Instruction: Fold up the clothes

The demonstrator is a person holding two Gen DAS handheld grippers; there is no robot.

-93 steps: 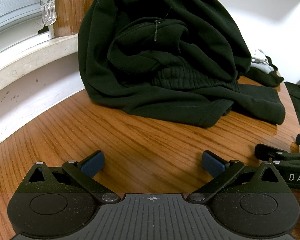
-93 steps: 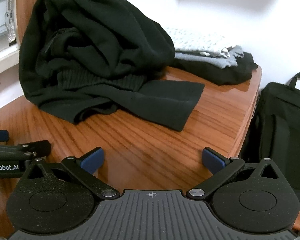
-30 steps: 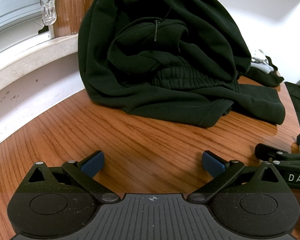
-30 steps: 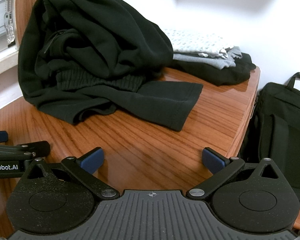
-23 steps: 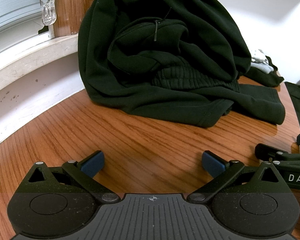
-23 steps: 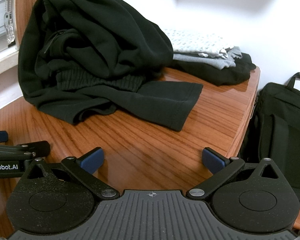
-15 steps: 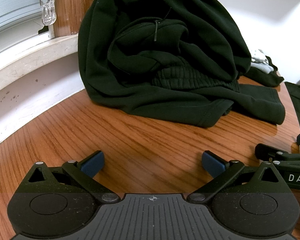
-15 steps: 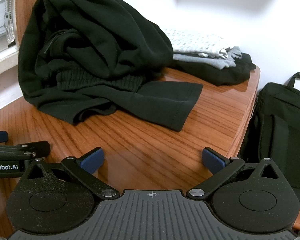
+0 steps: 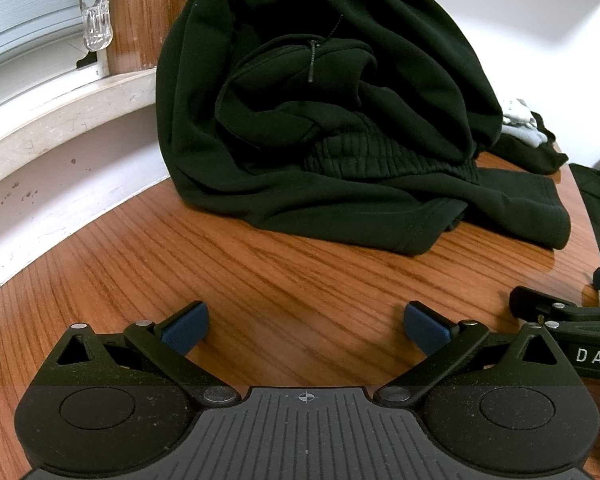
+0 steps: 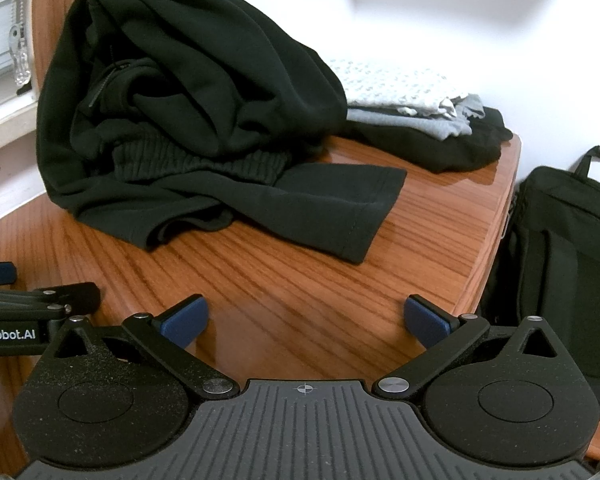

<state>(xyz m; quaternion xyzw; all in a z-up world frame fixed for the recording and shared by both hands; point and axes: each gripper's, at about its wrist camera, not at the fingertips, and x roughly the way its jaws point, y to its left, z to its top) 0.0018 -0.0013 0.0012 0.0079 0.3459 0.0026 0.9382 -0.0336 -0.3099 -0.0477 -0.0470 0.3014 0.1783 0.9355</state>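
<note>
Both my grippers sit low over the table (image 9: 260,280), nothing held. Left gripper (image 9: 306,326): jaws wide apart, blue pads (image 9: 184,326) clear of the wood, bottom centre of its frame. Right gripper (image 10: 306,322): same, jaws spread, empty.

Black hoodie (image 9: 320,100) is crumpled in a heap, upper centre of the left view, upper left of the right view (image 10: 188,100). Ribbed cuff or hem shows mid-heap; a zip pull (image 9: 312,60) hangs near the top. One flat part, sleeve or panel, I can't tell which, spreads toward the right table edge (image 10: 332,208). The heap is well apart from both grippers, bare wood between.

Readable text: "DAS" on the right gripper's side, right edge of the left view (image 9: 596,356); "nRobot.AI" on the left gripper's side, left edge of the right view (image 10: 8,336). Both cut off by the frame.

Folded stack (image 10: 420,112) in the back corner: white patterned piece on top, grey under it, black at the bottom. Black bag (image 10: 568,260) off the table's right side. Blind-cord clip (image 9: 96,20) upper left, by the sill (image 9: 40,128).
</note>
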